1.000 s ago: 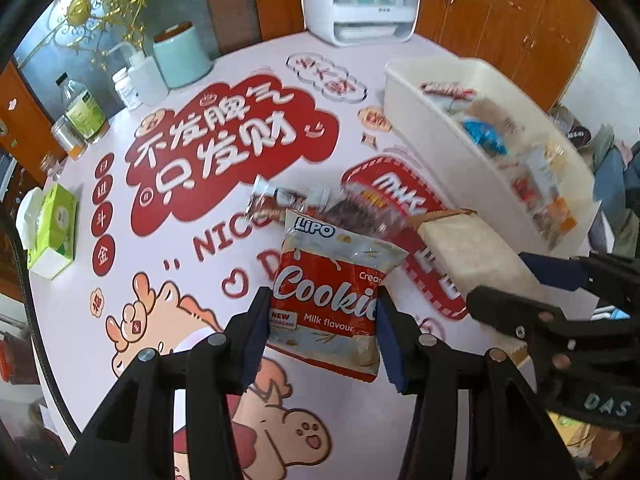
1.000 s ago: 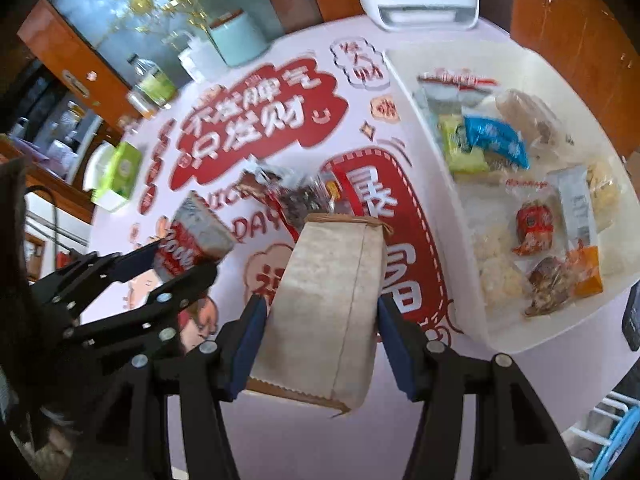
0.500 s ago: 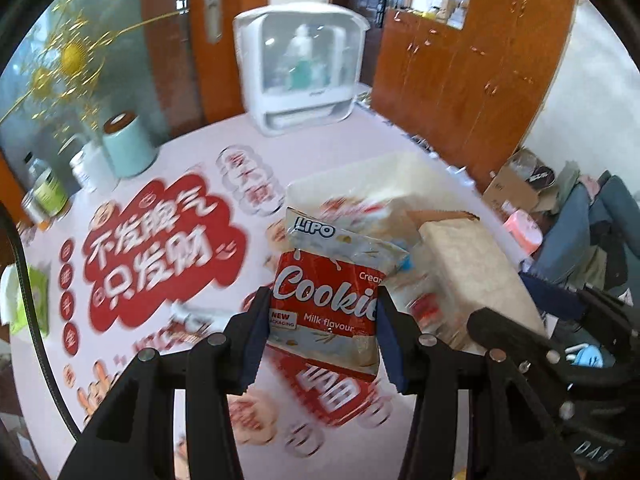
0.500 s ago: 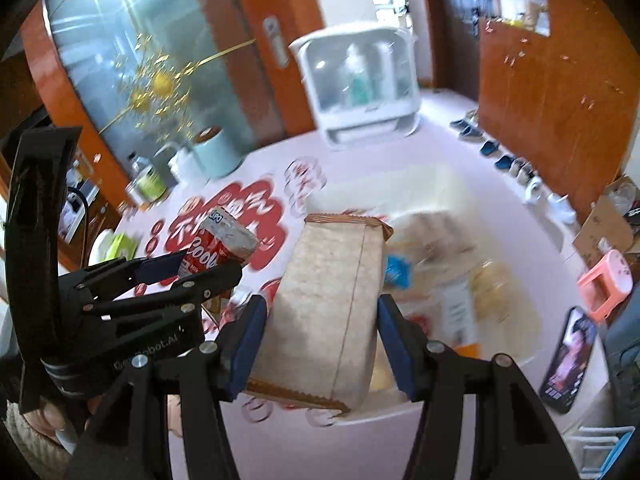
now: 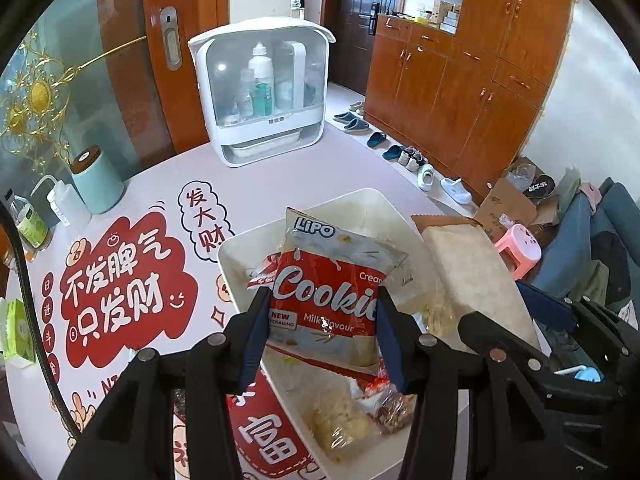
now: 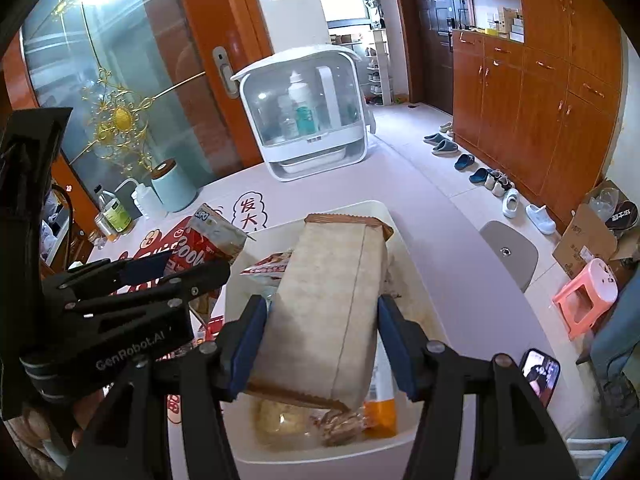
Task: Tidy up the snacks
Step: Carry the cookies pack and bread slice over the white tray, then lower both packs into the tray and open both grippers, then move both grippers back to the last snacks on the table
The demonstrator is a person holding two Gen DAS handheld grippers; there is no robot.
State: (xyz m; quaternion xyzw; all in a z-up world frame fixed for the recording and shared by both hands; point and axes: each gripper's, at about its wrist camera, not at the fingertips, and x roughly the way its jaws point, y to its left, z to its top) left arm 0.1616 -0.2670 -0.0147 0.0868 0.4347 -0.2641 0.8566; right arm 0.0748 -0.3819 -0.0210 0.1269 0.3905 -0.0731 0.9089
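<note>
My left gripper (image 5: 322,334) is shut on a red and white Lipo cookie packet (image 5: 328,292) and holds it above the white snack bin (image 5: 240,276). My right gripper (image 6: 320,340) is shut on a beige snack pack with brown edges (image 6: 328,316), held above the same bin (image 6: 416,276). The beige pack also shows in the left wrist view (image 5: 472,276), and the cookie packet shows in the right wrist view (image 6: 204,244). Several wrapped snacks (image 5: 340,420) lie in the bin under both packs.
A white bottle cabinet (image 5: 260,92) stands at the table's far edge. A teal canister (image 5: 96,180) and bottles (image 5: 28,220) stand at the far left, with a green tissue box (image 5: 16,332). A phone (image 6: 538,376) lies at the right table edge.
Both grippers, each holding its pack, have moved from over the open table to above the snack bin, and the cameras have tilted up toward the room.
</note>
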